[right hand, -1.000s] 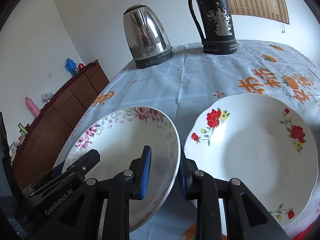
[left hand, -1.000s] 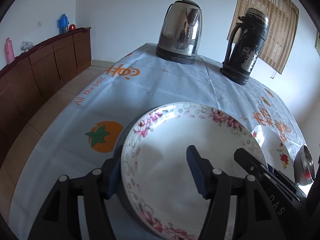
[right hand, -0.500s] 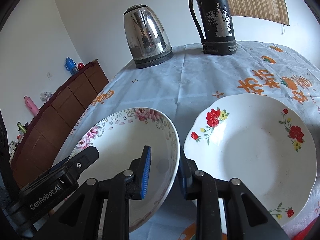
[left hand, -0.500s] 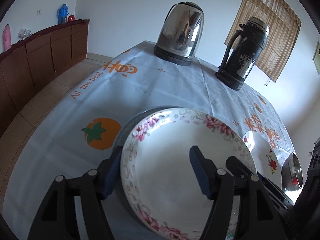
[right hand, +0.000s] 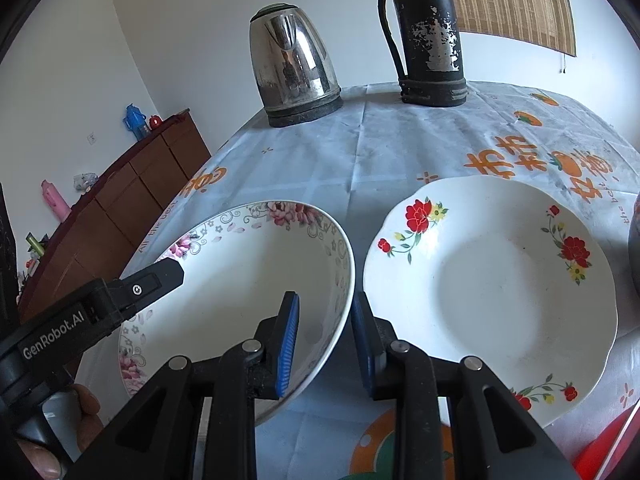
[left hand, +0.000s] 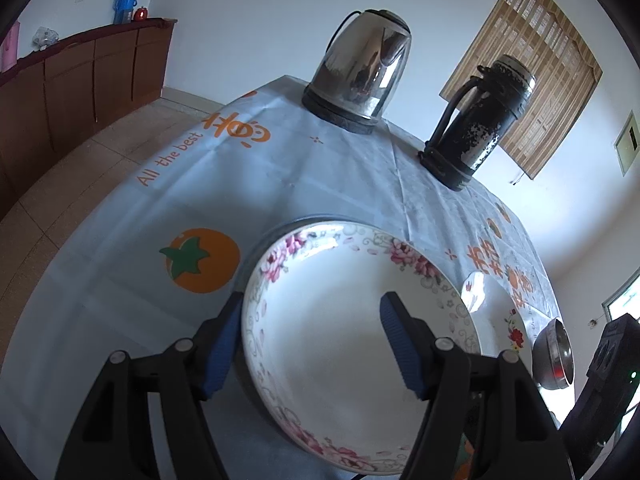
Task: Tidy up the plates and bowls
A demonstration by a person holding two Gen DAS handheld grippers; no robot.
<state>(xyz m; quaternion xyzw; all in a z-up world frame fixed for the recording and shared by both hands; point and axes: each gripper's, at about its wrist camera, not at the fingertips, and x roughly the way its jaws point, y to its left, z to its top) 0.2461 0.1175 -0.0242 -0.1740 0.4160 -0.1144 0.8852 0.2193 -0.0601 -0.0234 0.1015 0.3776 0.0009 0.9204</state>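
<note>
Clearly the move turns on 2 dishes side by side: the pink-flowered plate (right hand: 240, 280) lies left of the red-flowered plate (right hand: 488, 280), rims nearly touching. Its right rim sits between the blue pads of the right gripper (right hand: 324, 344), which stand narrowly apart and straddle that rim without clearly pinching it. The left gripper (left hand: 310, 344) is spread wide, 1 pad outside the left rim, 1 over the well. Both rest on the printed tablecloth (right hand: 400, 152), with a steel kettle (right hand: 292, 64) and black flask (right hand: 428, 36) well behind, and a small metal bowl (left hand: 554, 356) to the right.
</note>
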